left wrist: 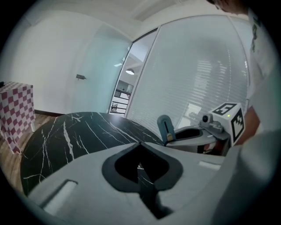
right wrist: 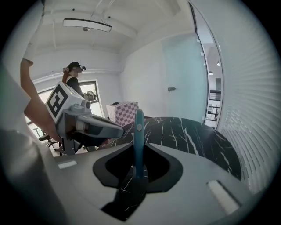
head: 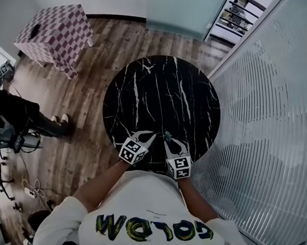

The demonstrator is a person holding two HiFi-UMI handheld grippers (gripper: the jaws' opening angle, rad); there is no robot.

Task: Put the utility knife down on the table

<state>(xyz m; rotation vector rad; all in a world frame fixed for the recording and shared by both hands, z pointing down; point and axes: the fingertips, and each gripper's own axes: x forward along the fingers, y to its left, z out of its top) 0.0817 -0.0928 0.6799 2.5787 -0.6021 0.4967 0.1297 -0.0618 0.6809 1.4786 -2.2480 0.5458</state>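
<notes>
i read the task as partway through, with the real work not yet done; the utility knife (right wrist: 138, 132) is pinched between the jaws of the right gripper (head: 170, 142), which press on its flat sides low down on the body; the knife hangs over the near rim of the table (head: 161, 92), above the black marble and, as far as i can judge, not touching it; the left gripper (left wrist: 140, 144) sits just beside it over the same near rim, its jaws pressed together at the tips with nothing between them, so it plays no part in the hold; what is left is to bring the knife onto the table top, spread the right jaws and draw clear; the knife's long axis stands close to upright, crosswise to the line the right gripper points along, with most of the teal body rising above the jaws away from the table and a shorter end reaching down toward the table; a small slider shows on the narrow edge turned back toward me; which end carries the blade i cannot tell; since it is held on end, i judge it needs tipping over before release, so that it lies flat on the table and does not topple.
</notes>
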